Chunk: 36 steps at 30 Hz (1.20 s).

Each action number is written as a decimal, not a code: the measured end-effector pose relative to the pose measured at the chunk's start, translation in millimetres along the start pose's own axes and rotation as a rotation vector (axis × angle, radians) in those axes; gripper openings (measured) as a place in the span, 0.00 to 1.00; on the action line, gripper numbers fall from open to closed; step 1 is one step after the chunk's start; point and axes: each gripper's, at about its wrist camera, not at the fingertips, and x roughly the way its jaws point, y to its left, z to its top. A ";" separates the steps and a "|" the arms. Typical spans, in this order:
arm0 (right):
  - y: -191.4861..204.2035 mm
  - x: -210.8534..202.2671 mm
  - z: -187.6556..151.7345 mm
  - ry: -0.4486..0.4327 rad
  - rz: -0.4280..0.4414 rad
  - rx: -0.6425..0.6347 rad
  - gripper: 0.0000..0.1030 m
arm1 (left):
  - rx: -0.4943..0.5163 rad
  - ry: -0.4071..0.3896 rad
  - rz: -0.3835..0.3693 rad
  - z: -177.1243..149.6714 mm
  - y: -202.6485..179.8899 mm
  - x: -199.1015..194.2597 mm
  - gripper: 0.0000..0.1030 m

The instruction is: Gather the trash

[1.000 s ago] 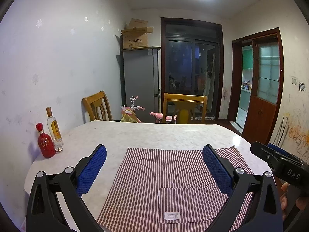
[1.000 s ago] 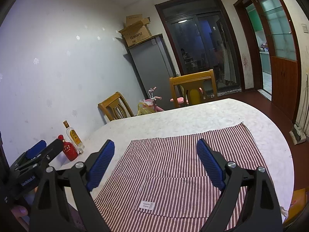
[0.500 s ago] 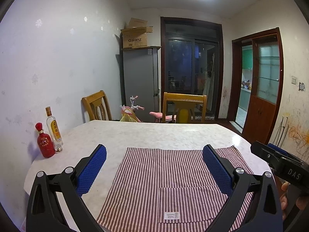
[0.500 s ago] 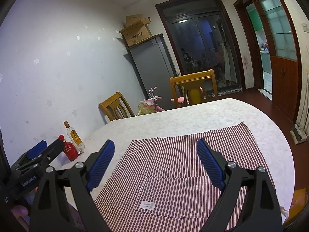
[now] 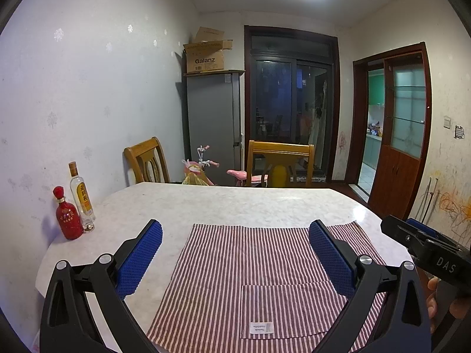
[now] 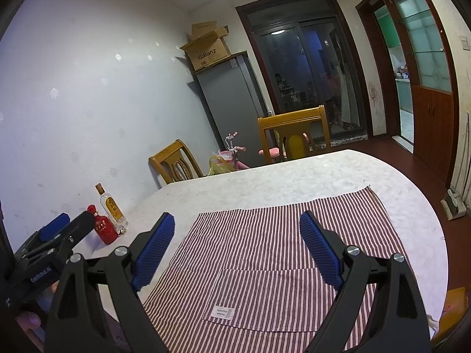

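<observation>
Left gripper: jaws spread wide over the table, nothing between the blue pads.
Right gripper: jaws spread wide, empty, hovering beside the left one.
Table: pale marble top; a red-and-white striped cloth lies flat beneath both tools.
Bottles: a red bottle and a clear bottle stand together at the table's left edge, by the wall.
Trash: none can be made out on the table.

My left wrist camera looks slightly down across the table from its near edge; my right one sits beside it, tilted. Both share the striped cloth, the two bottles and the far chairs.
</observation>
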 end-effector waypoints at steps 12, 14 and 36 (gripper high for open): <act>-0.1 -0.3 -0.1 -0.001 -0.001 0.000 0.84 | -0.002 0.000 -0.003 0.6 0.3 0.5 0.94; 0.1 0.0 0.0 0.000 -0.001 0.001 0.84 | -0.001 0.000 -0.003 1.0 1.0 0.5 0.94; -0.1 -0.1 -0.8 0.001 -0.001 0.001 0.84 | -0.010 0.004 -0.013 -1.0 -1.6 0.1 0.94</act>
